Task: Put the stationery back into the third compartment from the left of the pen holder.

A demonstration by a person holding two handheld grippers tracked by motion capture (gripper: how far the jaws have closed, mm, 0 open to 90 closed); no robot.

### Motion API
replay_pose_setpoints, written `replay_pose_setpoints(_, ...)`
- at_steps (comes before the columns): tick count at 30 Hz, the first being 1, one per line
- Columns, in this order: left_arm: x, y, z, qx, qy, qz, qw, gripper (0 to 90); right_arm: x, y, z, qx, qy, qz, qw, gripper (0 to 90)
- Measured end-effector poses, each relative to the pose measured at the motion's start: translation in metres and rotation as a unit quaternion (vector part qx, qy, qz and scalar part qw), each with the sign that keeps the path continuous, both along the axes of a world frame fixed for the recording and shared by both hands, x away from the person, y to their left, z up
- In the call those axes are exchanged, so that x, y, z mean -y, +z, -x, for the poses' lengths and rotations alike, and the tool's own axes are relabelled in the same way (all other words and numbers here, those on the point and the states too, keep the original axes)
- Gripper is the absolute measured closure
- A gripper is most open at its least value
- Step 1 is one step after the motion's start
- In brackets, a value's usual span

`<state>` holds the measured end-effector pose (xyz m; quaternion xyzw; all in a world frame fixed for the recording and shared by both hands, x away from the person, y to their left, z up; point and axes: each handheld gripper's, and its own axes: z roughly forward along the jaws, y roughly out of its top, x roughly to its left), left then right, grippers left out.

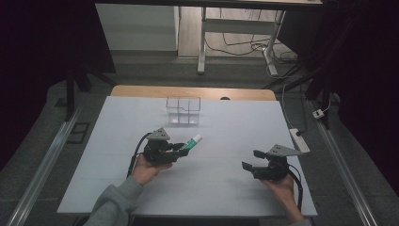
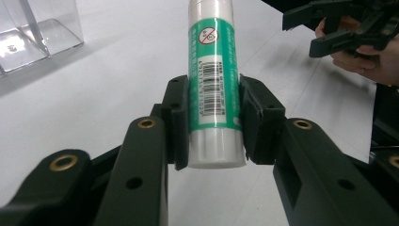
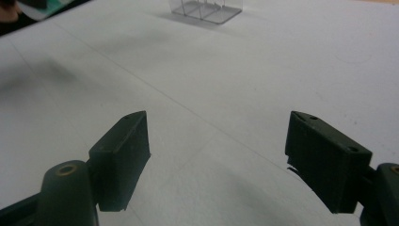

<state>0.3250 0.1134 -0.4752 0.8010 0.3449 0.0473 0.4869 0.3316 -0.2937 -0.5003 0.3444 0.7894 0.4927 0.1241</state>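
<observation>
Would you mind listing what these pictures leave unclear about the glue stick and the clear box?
- Glue stick: its cap end is cut off by the top edge in the left gripper view; in the high view its label is too small to read.
- Clear box: in the right gripper view, the top edge crops it.

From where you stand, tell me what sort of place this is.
Probably a lab or workshop set up for recording: a white-topped table stands among bare desk frames, with loose cables and a power strip on a grey floor, dark curtains at the sides.
</observation>
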Motion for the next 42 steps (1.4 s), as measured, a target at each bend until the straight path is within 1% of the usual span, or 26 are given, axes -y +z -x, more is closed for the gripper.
replay_pose_setpoints(4,0.002,-0.001,0.000,0.006,-0.003,-0.006,1.0000,65.6,-0.003,0.001,-0.002,-0.011,0.000,-0.033,0.9994,23.2)
replay_pose_setpoints(7,0.003,-0.001,0.000,0.011,0.001,-0.009,0.9999,65.5,-0.008,0.002,-0.004,-0.018,0.003,-0.049,0.9987,23.7)
replay_pose_setpoints(10,0.004,-0.001,0.000,0.013,-0.002,-0.009,0.9999,65.6,-0.019,0.005,-0.006,-0.027,0.011,-0.065,0.9975,25.1)
replay_pose_setpoints(13,0.006,-0.002,0.000,0.013,-0.004,-0.011,0.9998,65.5,-0.031,0.007,-0.006,-0.030,0.023,-0.066,0.9971,25.4)
replay_pose_setpoints(16,0.009,-0.004,0.000,0.016,-0.009,-0.018,0.9997,65.5,-0.041,0.008,-0.005,-0.028,0.026,-0.050,0.9980,25.4)
replay_pose_setpoints(17,0.010,-0.004,0.000,0.017,-0.011,-0.019,0.9996,65.5,-0.043,0.008,-0.005,-0.028,0.024,-0.049,0.9981,25.5)
replay_pose_setpoints(22,0.017,-0.006,-0.001,0.021,-0.015,-0.021,0.9994,65.5,-0.047,0.010,-0.005,-0.023,0.018,-0.047,0.9985,26.4)
replay_pose_setpoints(24,0.020,-0.007,-0.001,0.022,-0.015,-0.023,0.9994,65.5,-0.048,0.010,-0.005,-0.024,0.016,-0.050,0.9983,26.5)
replay_pose_setpoints(27,0.025,-0.009,-0.002,0.024,-0.013,-0.032,0.9991,65.5,-0.051,0.010,-0.005,-0.026,0.020,-0.054,0.9980,26.5)
replay_pose_setpoints(31,0.029,-0.011,-0.003,0.027,-0.013,-0.036,0.9989,65.5,-0.057,0.008,-0.005,-0.025,0.028,-0.048,0.9982,26.6)
replay_pose_setpoints(36,0.037,-0.012,-0.001,0.039,-0.015,-0.046,0.9981,65.5,-0.064,0.007,-0.005,-0.028,0.035,-0.046,0.9979,26.6)
replay_pose_setpoints(39,0.040,-0.012,0.000,0.045,-0.019,-0.044,0.9978,65.5,-0.068,0.007,-0.006,-0.031,0.037,-0.049,0.9976,26.5)
replay_pose_setpoints(42,0.043,-0.012,0.001,0.051,-0.020,-0.043,0.9976,65.5,-0.073,0.006,-0.006,-0.034,0.041,-0.060,0.9967,27.1)
